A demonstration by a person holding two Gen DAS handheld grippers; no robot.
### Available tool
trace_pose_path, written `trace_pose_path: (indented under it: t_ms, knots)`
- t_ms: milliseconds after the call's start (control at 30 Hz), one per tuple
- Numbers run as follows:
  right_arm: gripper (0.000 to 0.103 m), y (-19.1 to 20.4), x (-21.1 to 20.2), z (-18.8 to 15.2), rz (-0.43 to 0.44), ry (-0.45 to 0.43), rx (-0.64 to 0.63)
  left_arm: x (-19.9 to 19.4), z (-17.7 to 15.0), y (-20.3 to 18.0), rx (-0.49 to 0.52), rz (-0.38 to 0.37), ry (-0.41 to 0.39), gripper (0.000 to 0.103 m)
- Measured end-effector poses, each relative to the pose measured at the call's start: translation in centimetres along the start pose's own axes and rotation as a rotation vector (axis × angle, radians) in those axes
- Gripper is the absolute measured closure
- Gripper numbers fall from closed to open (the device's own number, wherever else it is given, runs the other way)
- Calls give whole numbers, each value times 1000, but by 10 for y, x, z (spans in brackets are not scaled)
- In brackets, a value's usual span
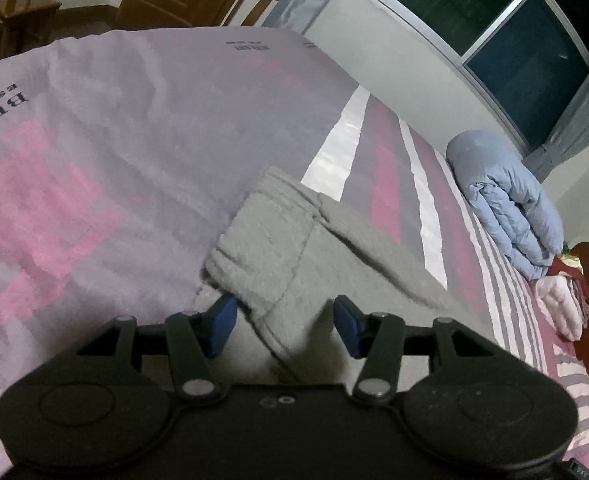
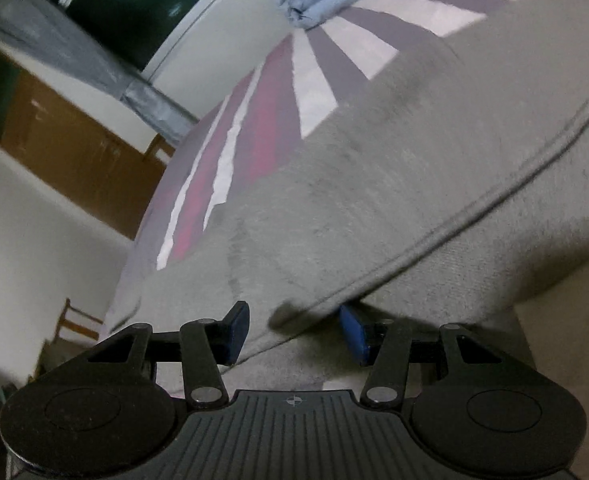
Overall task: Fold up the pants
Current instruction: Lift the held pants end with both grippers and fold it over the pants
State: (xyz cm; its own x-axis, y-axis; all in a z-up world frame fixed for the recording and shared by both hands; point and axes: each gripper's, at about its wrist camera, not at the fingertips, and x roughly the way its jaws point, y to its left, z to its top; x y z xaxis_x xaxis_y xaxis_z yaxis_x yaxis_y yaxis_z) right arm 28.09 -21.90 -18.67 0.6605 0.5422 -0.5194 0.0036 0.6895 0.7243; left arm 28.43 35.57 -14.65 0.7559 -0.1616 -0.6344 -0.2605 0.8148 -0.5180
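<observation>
Presently we find the left gripper [image 1: 284, 322] wide open, straddling the grey pants [image 1: 294, 240] on the striped bedsheet [image 1: 142, 128]; the right gripper [image 2: 294, 330], also open, straddles the pants' hem, bare sheet beyond

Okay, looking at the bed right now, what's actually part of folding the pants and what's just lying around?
Part of the job:
- grey knit pants, partly folded on the bed
- left gripper, open, pants between its blue pads
- right gripper, open around a pants edge

Just lying about:
- pale blue puffy quilted bundle
- pink folded cloth
- wooden chair
- striped bedsheet
</observation>
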Motion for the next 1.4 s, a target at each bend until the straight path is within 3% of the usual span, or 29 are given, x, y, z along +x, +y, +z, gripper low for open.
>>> trace_pose_path:
  t_ms: [333, 700, 733, 800, 833, 1000, 1067, 1233, 1367, 1400]
  knots:
    - [51, 0, -8, 4, -3, -8, 15, -7, -8, 9, -38, -16, -41, 60]
    - [53, 5, 6, 9, -16, -34, 36, 7, 5, 24, -168, -48, -47, 61]
    - [56, 8, 12, 12, -21, -35, 41, 10, 6, 25, -180, -44, -46, 62]
    - [75, 8, 18, 18, -33, -36, 42, 11, 8, 23, -184, -31, -50, 70]
    - [95, 7, 20, 20, -40, -32, 43, 10, 8, 22, -181, -27, -55, 75]
    - [95, 18, 2, 27, -2, -68, -37, -16, 9, 11, -125, -76, -95, 80]
    - [95, 23, -11, 28, 14, -96, -64, -28, 8, 9, -117, -98, -106, 87]
    - [95, 24, -35, 18, 37, -98, -87, -41, -5, 19, -122, -90, -93, 87]
    - [95, 14, -22, 4, -13, -42, -80, -34, -14, 30, -152, -80, -74, 87]
    - [95, 11, -19, 5, -11, -37, -56, -33, -14, 31, -170, -86, -76, 82]
